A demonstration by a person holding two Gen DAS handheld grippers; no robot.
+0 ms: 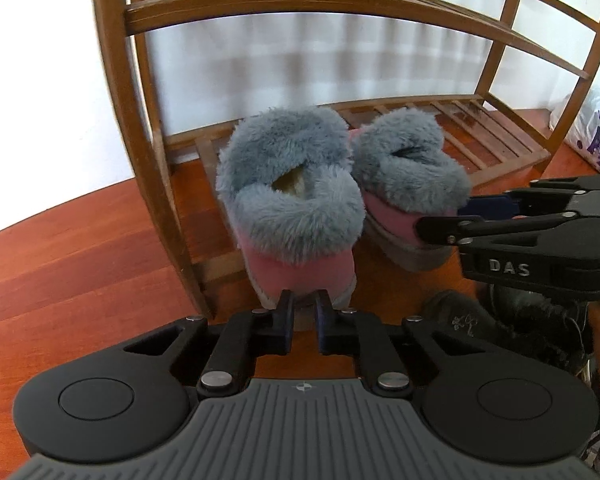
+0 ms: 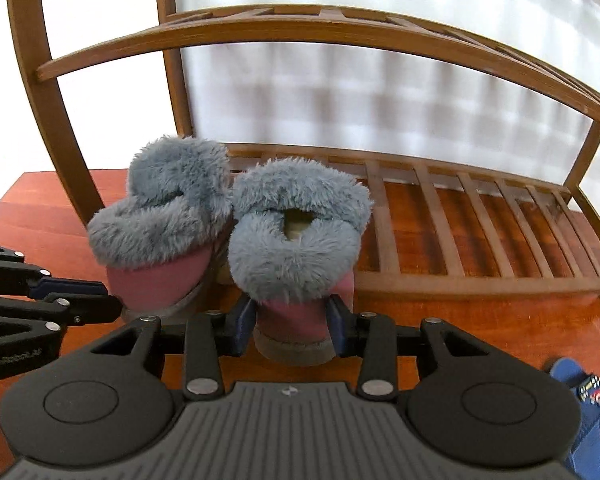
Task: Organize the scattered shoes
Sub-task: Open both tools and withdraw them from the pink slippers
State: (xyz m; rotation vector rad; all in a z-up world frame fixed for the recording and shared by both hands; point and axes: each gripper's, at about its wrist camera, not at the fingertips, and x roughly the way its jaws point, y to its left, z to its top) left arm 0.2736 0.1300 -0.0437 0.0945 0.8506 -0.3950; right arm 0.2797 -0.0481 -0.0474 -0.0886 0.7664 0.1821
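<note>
1. The left gripper [image 1: 303,312] is sitting at the heel of the left boot [image 1: 290,200], its fingers narrowly parted, seemingly nipping the heel's edge.
2. The right gripper [image 2: 292,322] is spreading its fingers around the heel of the right boot [image 2: 296,236], touching both sides.
3. Both pink boots with grey fur cuffs are standing side by side at the left end of the wooden shoe rack [image 2: 440,220], on its lowest slats.
4. "DAS" is showing on the right gripper's body in the left wrist view.
5. A blue slipper [image 2: 588,400] is lying right of the rack.
</note>
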